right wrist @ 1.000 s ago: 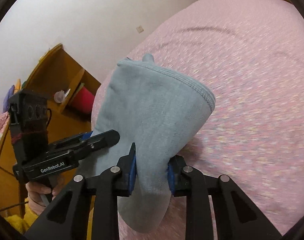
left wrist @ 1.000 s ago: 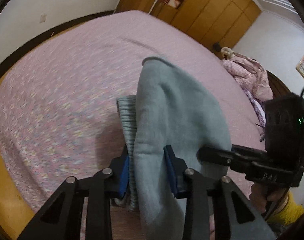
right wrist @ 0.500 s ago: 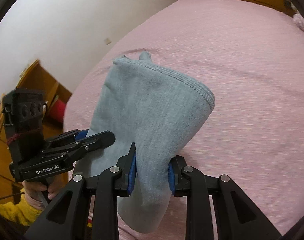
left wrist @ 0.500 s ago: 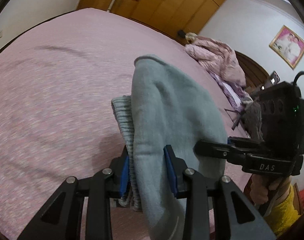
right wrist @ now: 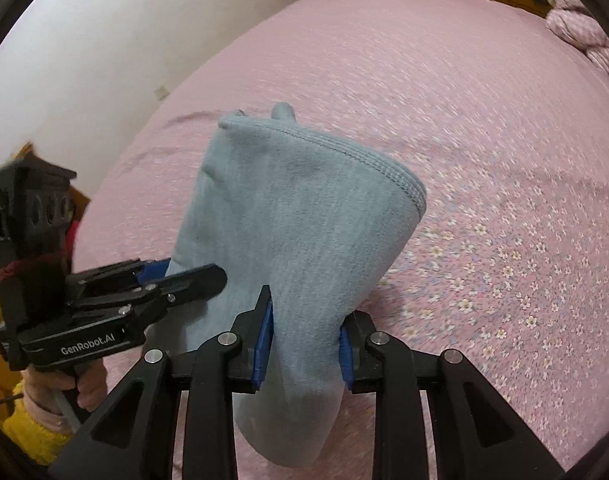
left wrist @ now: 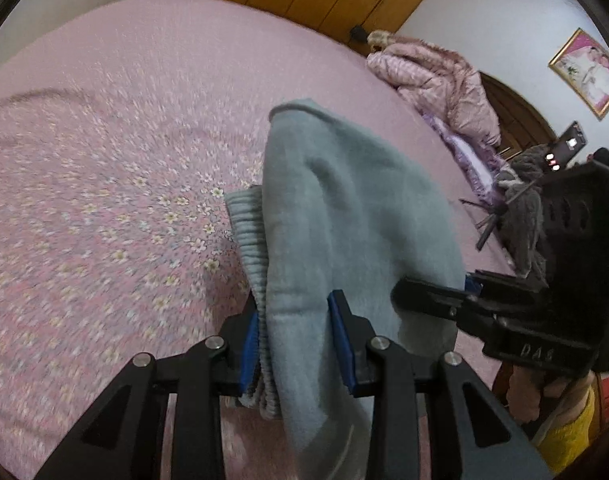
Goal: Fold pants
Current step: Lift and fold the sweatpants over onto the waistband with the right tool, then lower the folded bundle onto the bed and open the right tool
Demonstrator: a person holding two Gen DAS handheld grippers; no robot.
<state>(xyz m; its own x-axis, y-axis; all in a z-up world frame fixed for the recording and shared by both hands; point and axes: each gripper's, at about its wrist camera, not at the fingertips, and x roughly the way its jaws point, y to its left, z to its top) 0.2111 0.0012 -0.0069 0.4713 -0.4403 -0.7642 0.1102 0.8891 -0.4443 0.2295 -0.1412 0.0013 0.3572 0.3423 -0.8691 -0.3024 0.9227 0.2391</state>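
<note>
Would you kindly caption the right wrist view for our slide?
Right gripper and left gripper both clamp grey-blue pants above a pink floral bed.

Between the left gripper's (left wrist: 296, 340) jaws, the soft grey-blue fleece pants (left wrist: 344, 216) are running off the bottom edge, hiding their lower end. Beyond the jaws, the pink floral bedspread (left wrist: 104, 184) is smearing into blur. The right gripper's (right wrist: 302, 344) pads are lying buried in cloth.

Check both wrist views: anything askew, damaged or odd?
Nothing damaged. The grey pants hang bunched above the pink bedsheet, clamped in both the left gripper and right gripper. A pink quilted coat lies heaped at the far edge.
</note>
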